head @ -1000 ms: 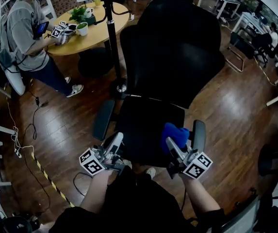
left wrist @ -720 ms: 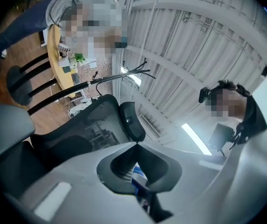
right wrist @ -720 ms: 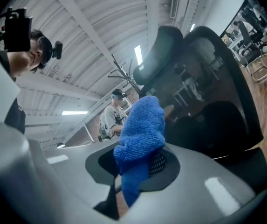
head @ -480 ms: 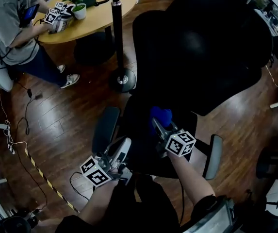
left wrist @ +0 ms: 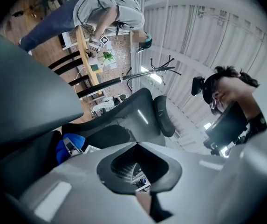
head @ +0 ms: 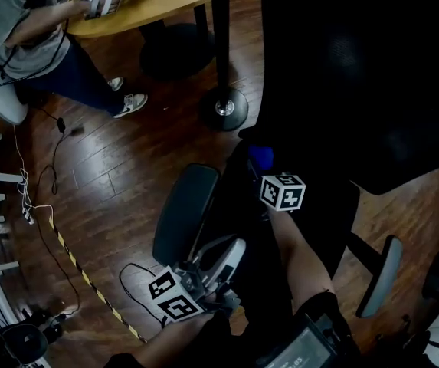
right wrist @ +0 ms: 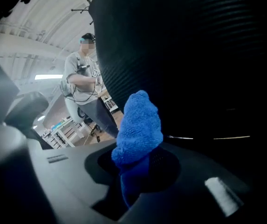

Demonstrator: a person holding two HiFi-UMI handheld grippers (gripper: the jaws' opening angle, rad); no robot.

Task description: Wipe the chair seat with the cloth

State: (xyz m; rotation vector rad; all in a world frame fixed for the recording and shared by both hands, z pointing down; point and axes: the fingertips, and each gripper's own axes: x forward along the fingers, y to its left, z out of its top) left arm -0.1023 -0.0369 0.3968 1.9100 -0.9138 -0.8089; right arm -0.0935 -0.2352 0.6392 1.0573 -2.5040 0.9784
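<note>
Mostly, the chair seat [head: 322,209] is lost in shadow in the head view. Only in the right gripper view is the cloth [right wrist: 140,125] seen clamped between the closed fingers of the right gripper [right wrist: 138,176], apparently touching the seat ahead of them. The left gripper [left wrist: 138,171] is closed on nothing.

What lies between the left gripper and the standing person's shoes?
The chair's armrest, then wooden floor; the head view shows both.

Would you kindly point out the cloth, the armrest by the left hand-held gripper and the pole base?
cloth [right wrist: 140,118]: right gripper view, its bunched top.
armrest [head: 185,213]: head view, middle of its pad.
pole base [head: 224,107]: head view, its round middle.
</note>
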